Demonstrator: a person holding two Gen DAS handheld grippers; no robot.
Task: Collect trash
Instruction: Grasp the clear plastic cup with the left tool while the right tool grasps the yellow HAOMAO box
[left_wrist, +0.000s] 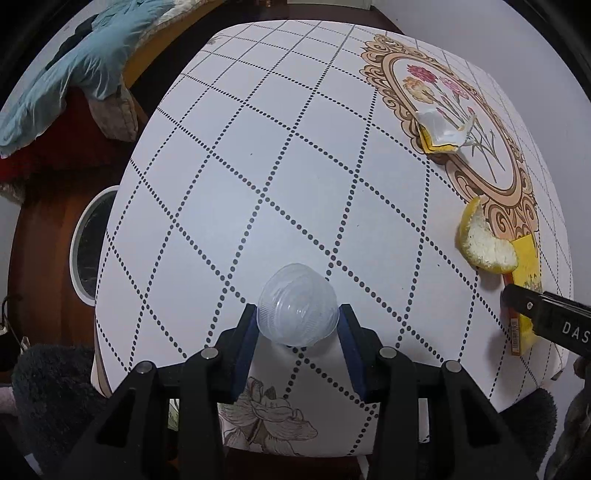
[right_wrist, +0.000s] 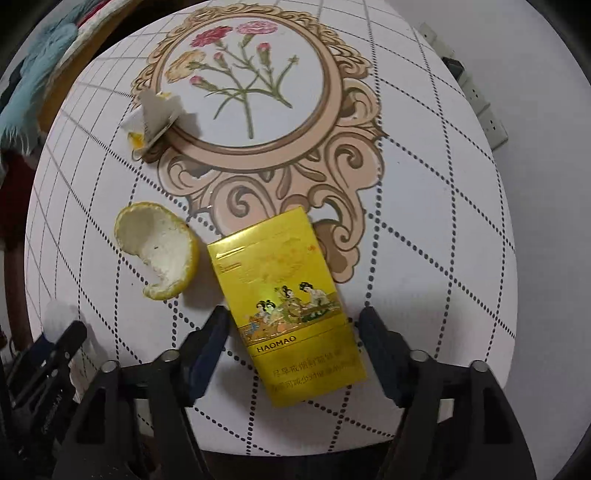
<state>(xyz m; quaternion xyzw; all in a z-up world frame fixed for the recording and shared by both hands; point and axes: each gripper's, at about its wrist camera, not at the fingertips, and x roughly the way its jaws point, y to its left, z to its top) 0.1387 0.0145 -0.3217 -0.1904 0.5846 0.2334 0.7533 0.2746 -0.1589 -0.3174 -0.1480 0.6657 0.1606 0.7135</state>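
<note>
In the left wrist view my left gripper (left_wrist: 297, 317) is shut on a clear plastic cup (left_wrist: 297, 308), held between its blue pads above the table. A yellow citrus peel (left_wrist: 484, 240), a torn white and yellow wrapper (left_wrist: 443, 131) and a yellow cigarette pack (left_wrist: 526, 266) lie at the right. In the right wrist view my right gripper (right_wrist: 293, 325) is open, its fingers on either side of the yellow cigarette pack (right_wrist: 286, 302), which lies flat on the table. The peel (right_wrist: 159, 251) lies left of the pack and the wrapper (right_wrist: 159, 114) lies farther back.
The round table (left_wrist: 258, 166) has a white dotted-grid cloth with a floral medallion (right_wrist: 251, 88). A white-rimmed bin (left_wrist: 86, 243) stands on the floor at the left. A blue blanket (left_wrist: 74, 66) lies behind. A power strip (right_wrist: 476, 92) runs along the far right.
</note>
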